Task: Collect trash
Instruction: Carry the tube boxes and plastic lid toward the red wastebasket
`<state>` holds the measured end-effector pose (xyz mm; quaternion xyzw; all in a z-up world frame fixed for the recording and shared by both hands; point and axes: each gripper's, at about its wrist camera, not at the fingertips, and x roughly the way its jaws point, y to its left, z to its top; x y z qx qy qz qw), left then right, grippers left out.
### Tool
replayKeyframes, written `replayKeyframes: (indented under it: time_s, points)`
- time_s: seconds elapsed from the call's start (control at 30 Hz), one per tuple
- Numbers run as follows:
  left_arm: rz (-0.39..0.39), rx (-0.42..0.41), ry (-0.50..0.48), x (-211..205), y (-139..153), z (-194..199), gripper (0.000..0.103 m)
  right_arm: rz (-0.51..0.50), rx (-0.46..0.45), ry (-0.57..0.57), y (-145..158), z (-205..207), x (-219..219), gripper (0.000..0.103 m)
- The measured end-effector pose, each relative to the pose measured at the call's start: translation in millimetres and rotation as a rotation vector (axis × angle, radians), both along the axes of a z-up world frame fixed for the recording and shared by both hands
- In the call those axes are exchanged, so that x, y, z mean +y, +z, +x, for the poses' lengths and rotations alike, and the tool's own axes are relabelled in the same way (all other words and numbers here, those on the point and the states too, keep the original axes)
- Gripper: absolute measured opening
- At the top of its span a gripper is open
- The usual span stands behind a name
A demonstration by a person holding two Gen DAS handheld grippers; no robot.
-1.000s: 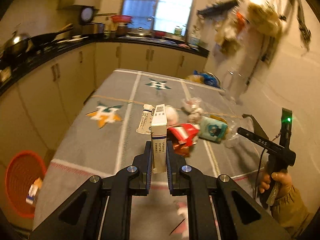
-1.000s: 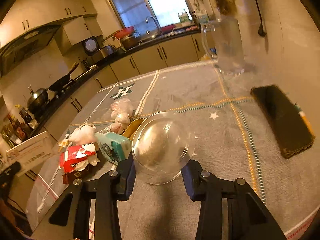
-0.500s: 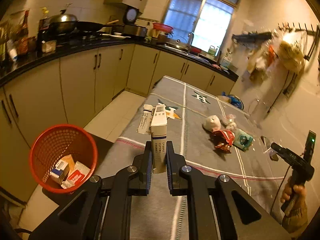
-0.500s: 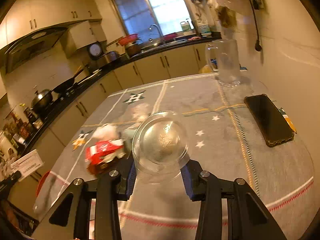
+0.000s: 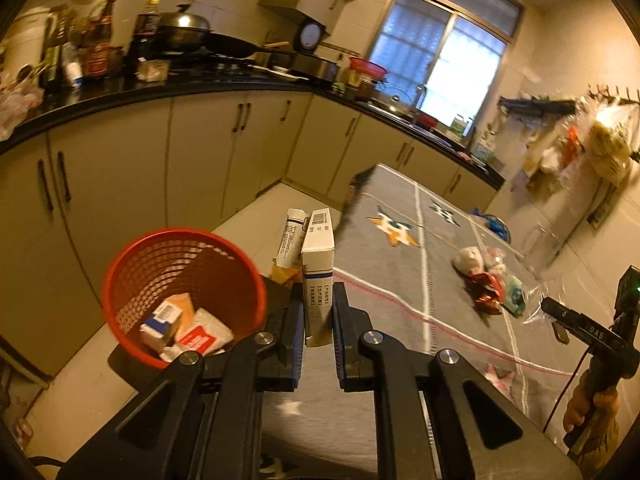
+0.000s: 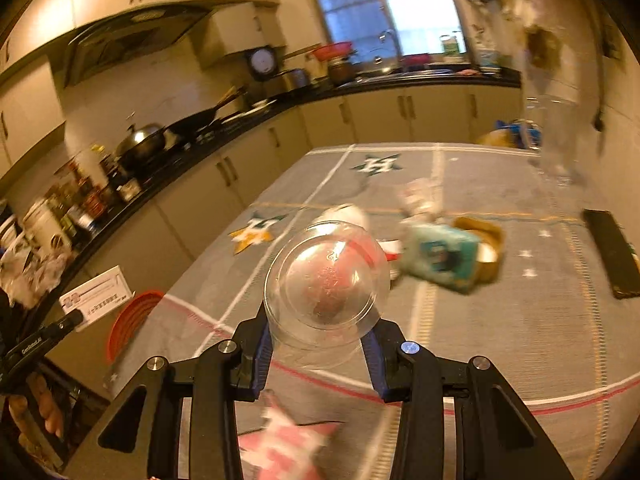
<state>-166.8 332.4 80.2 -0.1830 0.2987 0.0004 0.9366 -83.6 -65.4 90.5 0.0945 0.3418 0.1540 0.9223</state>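
Two loads are in my claws so one trip to the bin (image 5: 120, 276) clears both; it sits on the floor off the table's (image 5: 400, 320) near-left corner, already part-filled. My left claw (image 5: 318, 320) is clenched on a box (image 5: 318, 256), upright beside the bin's rim and not yet over it. My right claw (image 6: 318, 344) grasps a clear cup (image 6: 326, 284) over the near edge, while wrappers (image 6: 444, 256) wait mid-table.

"das" is showing in white on the right gripper (image 5: 576, 326); the white box (image 5: 318, 276) print is staying unreadable.
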Motion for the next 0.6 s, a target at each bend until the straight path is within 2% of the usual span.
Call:
replayKeyframes:
  time_s: [0.27,0.6]
  points:
    - [-0.042,0.038,0.09,47.2,-25.5,-5.5,0.012,-0.004,0.036,0.154,-5.0,15.0,79.7,0.043]
    - [-0.073,0.1,0.153,88.5,-59.8,1.0,0.012,0.029,0.101,0.347,-11.6,42.7,187.2,0.043]
